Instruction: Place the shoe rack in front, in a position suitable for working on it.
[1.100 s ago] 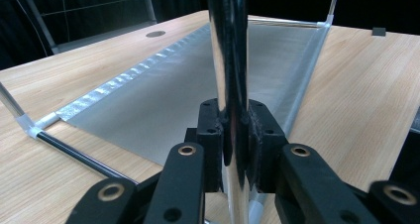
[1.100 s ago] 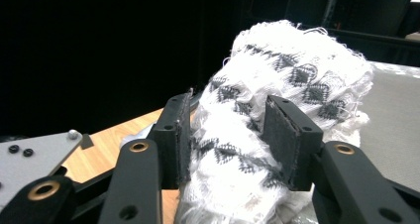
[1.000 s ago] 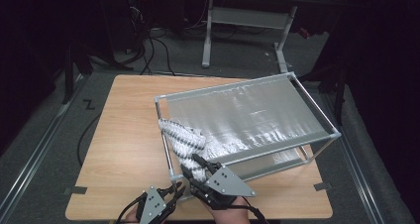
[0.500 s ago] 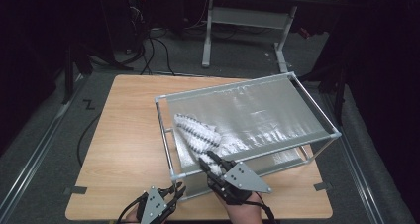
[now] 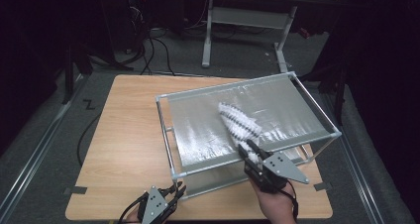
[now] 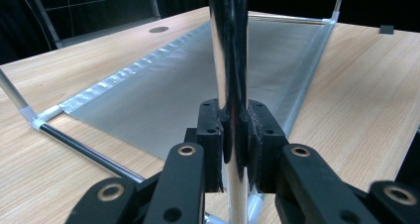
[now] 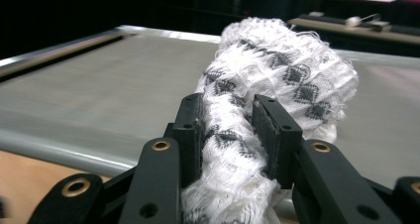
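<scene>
1. Knitted cloth (image 5: 240, 122), white with dark diamond marks, lies bunched on the silver mesh top (image 5: 208, 120) of the metal drying rack (image 5: 166, 130), stretching ahead of the right gripper (image 5: 248, 149).
2. Left gripper (image 5: 176, 190), low at the table's near edge, has its jaws clamped on the rack's upright corner post (image 6: 229, 60); in the left gripper view the shiny tube stands squeezed between both pads.
3. Lower mesh shelf (image 6: 198, 85) spreads beyond that post, over the wooden table (image 5: 129, 135).
4. Right gripper pinches the cloth's near end, having just narrowed its jaws; in the right gripper view the fabric (image 7: 277, 75) bulges between and past the pads.
</scene>
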Tool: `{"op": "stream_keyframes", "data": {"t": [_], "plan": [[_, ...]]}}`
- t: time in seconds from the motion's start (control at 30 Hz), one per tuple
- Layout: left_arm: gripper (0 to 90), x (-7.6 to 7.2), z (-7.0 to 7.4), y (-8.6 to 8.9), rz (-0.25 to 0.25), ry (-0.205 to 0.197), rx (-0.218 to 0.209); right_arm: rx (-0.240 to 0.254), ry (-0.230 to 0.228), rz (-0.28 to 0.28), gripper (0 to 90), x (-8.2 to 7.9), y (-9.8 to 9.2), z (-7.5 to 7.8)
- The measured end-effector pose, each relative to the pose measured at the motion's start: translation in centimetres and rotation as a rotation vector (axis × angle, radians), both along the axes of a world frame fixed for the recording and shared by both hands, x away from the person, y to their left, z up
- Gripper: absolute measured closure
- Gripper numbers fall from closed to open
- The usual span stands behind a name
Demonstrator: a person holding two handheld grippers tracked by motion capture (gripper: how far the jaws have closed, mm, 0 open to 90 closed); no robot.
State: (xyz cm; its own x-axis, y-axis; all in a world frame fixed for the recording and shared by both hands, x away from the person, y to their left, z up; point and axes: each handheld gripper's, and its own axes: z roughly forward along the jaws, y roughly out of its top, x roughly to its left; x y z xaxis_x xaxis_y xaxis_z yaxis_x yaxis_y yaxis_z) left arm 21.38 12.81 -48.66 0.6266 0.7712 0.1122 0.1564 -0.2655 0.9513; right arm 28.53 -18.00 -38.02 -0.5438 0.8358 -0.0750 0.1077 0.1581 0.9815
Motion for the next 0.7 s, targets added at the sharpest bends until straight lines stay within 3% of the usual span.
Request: {"op": "stream_keyframes", "data": {"t": [0.2, 0.47, 0.7], "plan": [[78.5, 0.0, 0.0, 0.1, -0.009, -0.001, 0.004, -0.002, -0.008, -0.098, 66.6, 1.2, -3.9, 0.0], [78.5, 0.0, 0.0, 0.2, -0.017, -0.002, 0.004, 0.038, 0.004, -0.216, 67.3, 3.0, -8.9, 0.1], [78.5, -0.1, 0.0, 0.1, -0.014, -0.002, 0.004, 0.026, 0.004, -0.300, 67.3, 4.4, -12.0, 0.2]]}}
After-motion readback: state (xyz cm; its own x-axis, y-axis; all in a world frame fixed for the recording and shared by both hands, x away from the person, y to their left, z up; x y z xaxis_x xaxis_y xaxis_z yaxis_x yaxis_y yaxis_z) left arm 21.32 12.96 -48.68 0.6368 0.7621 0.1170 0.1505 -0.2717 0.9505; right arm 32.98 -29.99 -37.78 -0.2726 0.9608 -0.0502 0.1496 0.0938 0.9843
